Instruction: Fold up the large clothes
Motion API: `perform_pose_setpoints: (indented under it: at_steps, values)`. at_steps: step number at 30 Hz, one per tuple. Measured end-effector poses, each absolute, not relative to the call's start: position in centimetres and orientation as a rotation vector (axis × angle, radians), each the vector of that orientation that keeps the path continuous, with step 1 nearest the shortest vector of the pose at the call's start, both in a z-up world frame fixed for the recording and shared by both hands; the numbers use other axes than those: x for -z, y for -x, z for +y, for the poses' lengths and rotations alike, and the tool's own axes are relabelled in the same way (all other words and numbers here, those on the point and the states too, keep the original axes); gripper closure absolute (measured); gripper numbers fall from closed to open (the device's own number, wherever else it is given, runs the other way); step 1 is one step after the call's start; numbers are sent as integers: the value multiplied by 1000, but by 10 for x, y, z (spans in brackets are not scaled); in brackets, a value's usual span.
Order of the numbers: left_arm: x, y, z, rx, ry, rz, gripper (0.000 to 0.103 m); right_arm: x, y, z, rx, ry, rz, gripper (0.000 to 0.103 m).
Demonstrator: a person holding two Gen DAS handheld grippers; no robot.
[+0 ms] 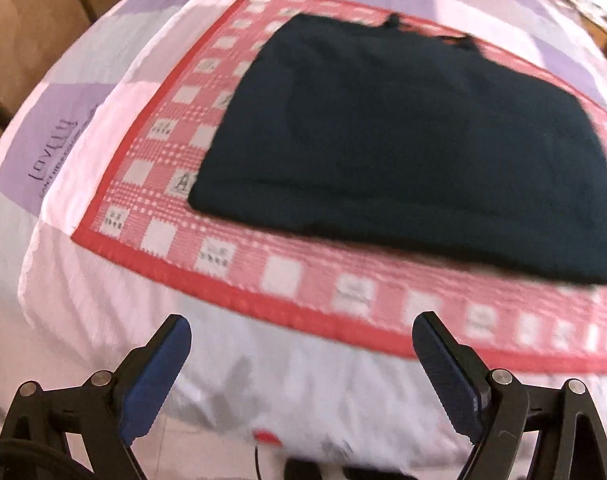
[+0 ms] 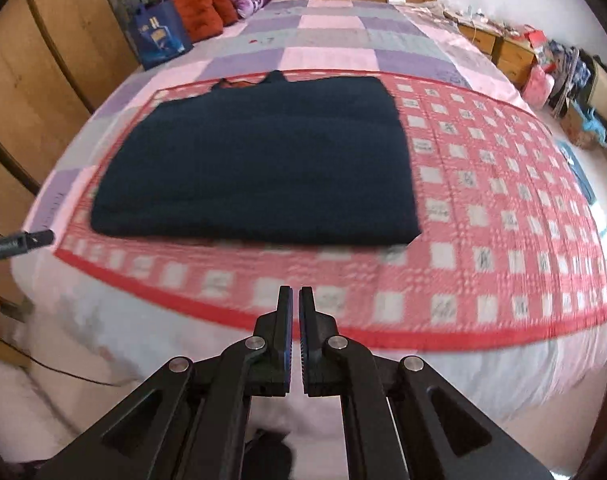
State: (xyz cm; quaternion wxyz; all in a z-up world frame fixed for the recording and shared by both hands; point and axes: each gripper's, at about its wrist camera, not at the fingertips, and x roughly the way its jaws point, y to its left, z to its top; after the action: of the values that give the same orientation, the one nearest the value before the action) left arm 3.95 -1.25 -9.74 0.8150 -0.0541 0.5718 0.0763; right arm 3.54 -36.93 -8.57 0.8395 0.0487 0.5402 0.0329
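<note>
Left wrist view shows the left gripper (image 1: pixel 301 338) spread wide and empty; the right gripper (image 2: pixel 295 300) is pressed together, empty. A dark garment (image 2: pixel 259 164) lies folded on the red mat (image 2: pixel 503 240). Judged nearly done; another fold needs an edge pinch.

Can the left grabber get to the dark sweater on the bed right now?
Probably yes. The left gripper is open, and only bare checkered mat lies between it and the near edge of the dark sweater.
</note>
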Motion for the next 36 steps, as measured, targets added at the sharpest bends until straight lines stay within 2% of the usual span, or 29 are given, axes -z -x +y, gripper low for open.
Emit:
perform_pose_setpoints:
  at_steps: [6,8,9,10,12,18,26,36]
  values:
    - [33,9,-42,-76,69,1194,10,29,4,-305,-58,-88,1183,99]
    - [20,21,-49,-47,48,1180,10,12,14,-291,-55,-83,1185,94]
    - [14,26,-51,-31,44,1174,10,3,19,-284,-43,-83,1189,79]
    - [10,30,-52,-23,42,1170,10,-4,22,-280,-34,-82,1186,57]
    - [0,38,-55,0,47,1167,10,-16,29,-273,-22,-88,1174,38]
    - [-16,48,-57,11,44,1154,10,-44,41,-261,-11,-89,1165,38]
    - [-24,46,-67,19,23,1153,10,-38,41,-264,21,-138,1252,38]
    - [-28,28,-76,42,18,1157,10,-50,34,-264,36,-128,1244,38]
